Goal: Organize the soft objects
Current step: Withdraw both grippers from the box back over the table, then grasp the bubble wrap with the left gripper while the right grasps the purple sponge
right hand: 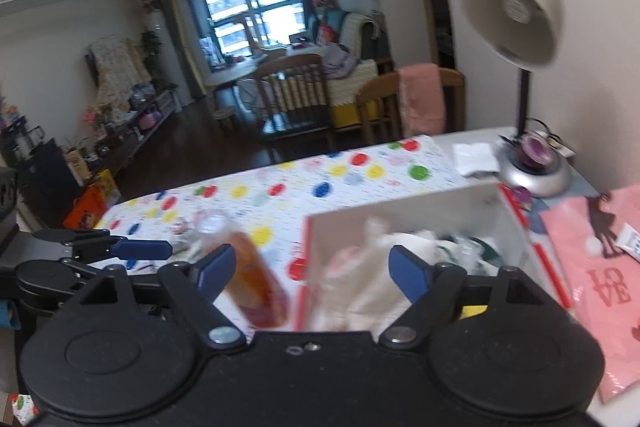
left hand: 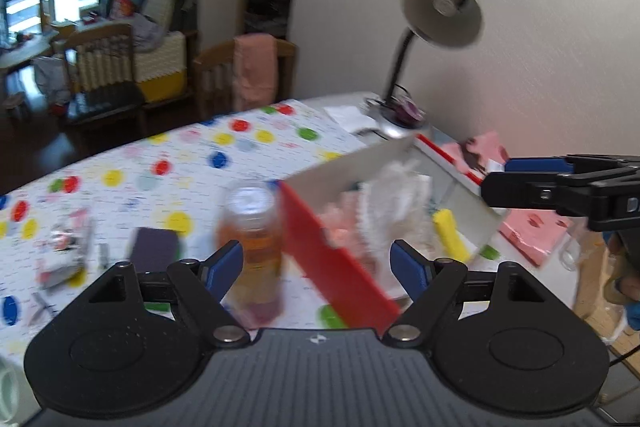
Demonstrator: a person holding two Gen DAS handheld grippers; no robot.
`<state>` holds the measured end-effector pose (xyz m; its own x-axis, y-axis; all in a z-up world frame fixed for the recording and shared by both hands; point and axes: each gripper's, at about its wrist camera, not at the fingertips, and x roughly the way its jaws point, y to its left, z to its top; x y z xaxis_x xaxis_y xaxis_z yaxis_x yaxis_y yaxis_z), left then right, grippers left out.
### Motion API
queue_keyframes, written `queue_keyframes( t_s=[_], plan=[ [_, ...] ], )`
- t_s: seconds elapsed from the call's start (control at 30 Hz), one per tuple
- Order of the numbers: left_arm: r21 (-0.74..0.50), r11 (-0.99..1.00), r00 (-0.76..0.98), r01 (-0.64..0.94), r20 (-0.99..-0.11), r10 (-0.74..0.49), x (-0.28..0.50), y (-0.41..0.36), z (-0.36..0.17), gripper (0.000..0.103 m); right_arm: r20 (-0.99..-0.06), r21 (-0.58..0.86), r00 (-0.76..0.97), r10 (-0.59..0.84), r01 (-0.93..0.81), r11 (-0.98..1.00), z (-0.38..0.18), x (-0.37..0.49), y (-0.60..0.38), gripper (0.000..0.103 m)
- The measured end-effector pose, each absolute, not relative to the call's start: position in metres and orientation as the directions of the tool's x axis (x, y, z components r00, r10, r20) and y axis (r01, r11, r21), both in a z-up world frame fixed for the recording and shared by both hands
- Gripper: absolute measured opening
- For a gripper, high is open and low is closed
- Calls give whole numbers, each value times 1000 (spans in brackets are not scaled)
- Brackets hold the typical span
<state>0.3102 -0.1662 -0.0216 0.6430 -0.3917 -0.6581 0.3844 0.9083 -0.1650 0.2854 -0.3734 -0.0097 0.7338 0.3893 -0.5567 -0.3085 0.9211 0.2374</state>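
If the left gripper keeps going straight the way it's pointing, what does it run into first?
Most likely the red wall of the box, which cuts across between the open left gripper fingers. The orange bottle stands just left of that line. Depth is blurred, so this is uncertain.

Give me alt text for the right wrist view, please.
The right gripper, jaws open and empty, hangs above a red and white box holding white and pink soft items. An orange bottle stands left of the box on the polka-dot tablecloth; a silver desk lamp stands behind.
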Motion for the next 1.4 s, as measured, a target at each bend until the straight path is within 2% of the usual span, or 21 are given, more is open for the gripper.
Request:
queue_keyframes(
  t_s=[0.07, 0.3, 0.37, 0.43, 0.67, 0.93, 1.23, 1.4],
  plan=[
    [-157, 919, 666, 362, -646, -373, 303, -146, -19, 86, -552, 236, 729, 404, -328, 915, -7, 283, -355, 88],
    [-142, 947, 718, 289, -623, -312, 280, -73, -21, 87, -555, 243, 703, 444, -373, 895, -2, 281, -296, 94],
    [-149, 952, 727, 267, -618, -300, 274, -55, -24, 96, -558, 243, 697, 451, -382, 891, -2, 280, -280, 96],
    [-157, 956, 732, 247, -616, -290, 269, -38, -26, 101, -561, 247, 690, 458, -388, 888, -1, 280, -264, 97],
    [-158, 967, 747, 199, -615, -254, 262, 1, -41, 101, -591, 270, 654, 473, -392, 879, 9, 301, -199, 98],
    [-163, 971, 750, 176, -617, -239, 265, 22, -63, 101, -665, 255, 618, 419, -340, 905, 2, 353, -126, 99],
    [-128, 983, 764, 132, -618, -183, 274, 33, -86, 101, -762, 234, 555, 335, -247, 940, -48, 410, -84, 98],
    [-51, 989, 751, 136, -646, -136, 286, 28, -104, 101, -818, 216, 495, 291, -204, 955, -84, 439, -74, 96]
  ],
)
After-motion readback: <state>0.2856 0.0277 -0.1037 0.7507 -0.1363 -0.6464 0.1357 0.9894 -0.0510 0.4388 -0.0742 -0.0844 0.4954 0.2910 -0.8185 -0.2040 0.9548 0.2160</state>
